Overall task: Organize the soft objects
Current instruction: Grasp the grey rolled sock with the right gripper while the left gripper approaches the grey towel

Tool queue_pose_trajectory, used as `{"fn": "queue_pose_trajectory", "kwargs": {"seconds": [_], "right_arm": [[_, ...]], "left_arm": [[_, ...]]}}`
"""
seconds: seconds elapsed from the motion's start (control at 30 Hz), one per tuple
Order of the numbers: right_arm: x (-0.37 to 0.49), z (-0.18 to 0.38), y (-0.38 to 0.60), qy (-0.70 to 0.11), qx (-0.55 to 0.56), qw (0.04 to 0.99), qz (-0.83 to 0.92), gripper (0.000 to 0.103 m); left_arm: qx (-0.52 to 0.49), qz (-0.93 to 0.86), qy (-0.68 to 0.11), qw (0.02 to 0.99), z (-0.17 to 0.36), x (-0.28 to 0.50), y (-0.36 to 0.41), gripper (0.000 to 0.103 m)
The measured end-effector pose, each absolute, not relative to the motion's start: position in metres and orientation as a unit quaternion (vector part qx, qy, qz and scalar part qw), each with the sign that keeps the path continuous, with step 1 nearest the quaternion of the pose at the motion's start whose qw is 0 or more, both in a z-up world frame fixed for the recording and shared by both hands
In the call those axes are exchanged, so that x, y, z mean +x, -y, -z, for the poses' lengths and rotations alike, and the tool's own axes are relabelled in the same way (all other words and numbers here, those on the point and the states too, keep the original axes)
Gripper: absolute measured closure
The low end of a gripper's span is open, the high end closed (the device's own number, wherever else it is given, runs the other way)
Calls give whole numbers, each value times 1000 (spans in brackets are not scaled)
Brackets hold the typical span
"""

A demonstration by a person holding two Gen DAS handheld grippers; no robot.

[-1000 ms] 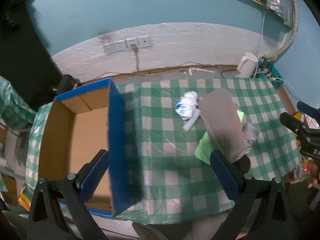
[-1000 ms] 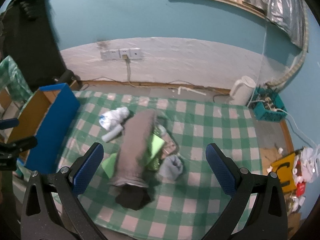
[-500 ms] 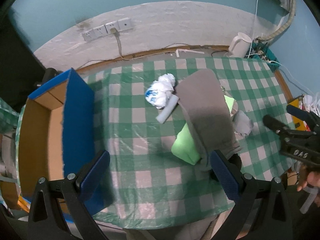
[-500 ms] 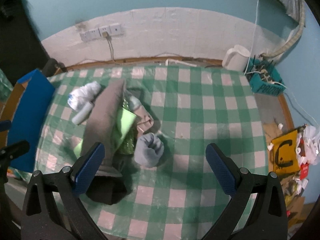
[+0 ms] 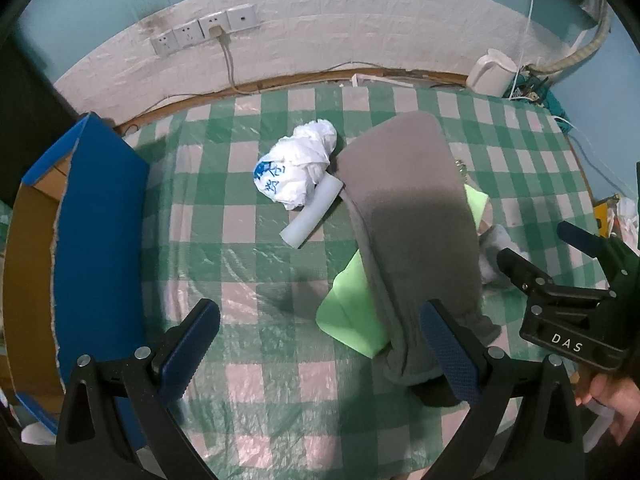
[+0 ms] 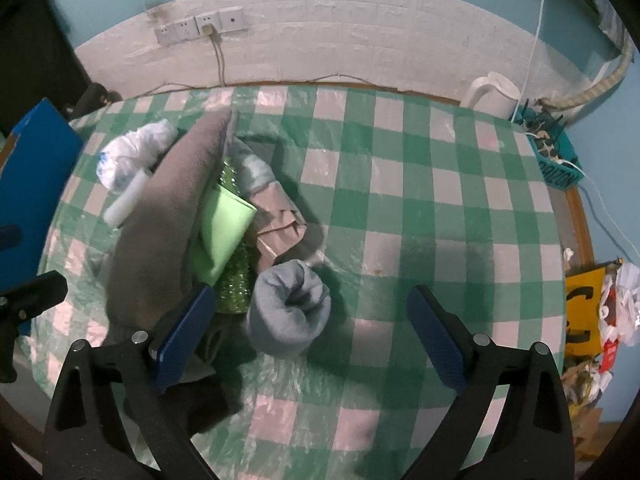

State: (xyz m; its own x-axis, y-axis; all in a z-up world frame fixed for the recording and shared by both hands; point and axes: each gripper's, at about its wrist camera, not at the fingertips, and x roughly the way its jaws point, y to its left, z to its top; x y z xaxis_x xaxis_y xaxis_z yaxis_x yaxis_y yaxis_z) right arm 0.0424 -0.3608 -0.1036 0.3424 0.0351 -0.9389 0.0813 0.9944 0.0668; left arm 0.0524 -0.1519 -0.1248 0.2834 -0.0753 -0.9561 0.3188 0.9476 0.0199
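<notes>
We hold both tools above the checked tablecloth (image 6: 420, 184) with nothing in either one: the left gripper (image 5: 320, 344) has its jaws spread wide over bare cloth, and the right gripper (image 6: 312, 334) is just as wide, its blue pads either side of the rolled grey-blue sock (image 6: 290, 312). That sock looks like our nearest pick, sitting at the near edge of the heap. Beside it we see the long grey cloth (image 5: 412, 216) draped over the light green cloth (image 5: 352, 308), a sparkly green item (image 6: 234, 280) tucked beneath, a pinkish folded piece (image 6: 278, 224) behind, and off to the left a crumpled white plastic bag (image 5: 296, 172) touching a white foam tube (image 5: 314, 214). The blue cardboard box (image 5: 100, 232) stands open at the table's left end, well apart from the heap, and we judge that is where things belong. Here is the worry: the right tool's left pad sits against the grey cloth and the dark fabric below it, so closing now could snag those along with the sock and drag the whole pile. The sock is round and springy, too, so a shallow pinch may let it squirt out. And the glossy plastic cover could bunch up under a low jaw.
</notes>
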Motion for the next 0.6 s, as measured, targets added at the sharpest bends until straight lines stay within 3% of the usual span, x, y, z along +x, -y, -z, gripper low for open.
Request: {"fn": "queue_pose_trajectory", "kwargs": {"seconds": [0.23, 0.4, 0.5, 0.57, 0.6], "right_arm": [[47, 122, 361, -587, 50, 808, 10, 13], [50, 131, 358, -592, 50, 804, -1, 25], [51, 136, 354, -600, 43, 799, -13, 44], [52, 139, 352, -605, 41, 795, -23, 63], [52, 139, 351, -605, 38, 795, -24, 65]], "left_arm": [[101, 121, -599, 785, 138, 60, 159, 2], [100, 123, -603, 781, 141, 63, 165, 2], [101, 128, -604, 780, 141, 65, 169, 2], [100, 131, -604, 780, 139, 66, 172, 2], [99, 132, -603, 780, 139, 67, 173, 2]]}}
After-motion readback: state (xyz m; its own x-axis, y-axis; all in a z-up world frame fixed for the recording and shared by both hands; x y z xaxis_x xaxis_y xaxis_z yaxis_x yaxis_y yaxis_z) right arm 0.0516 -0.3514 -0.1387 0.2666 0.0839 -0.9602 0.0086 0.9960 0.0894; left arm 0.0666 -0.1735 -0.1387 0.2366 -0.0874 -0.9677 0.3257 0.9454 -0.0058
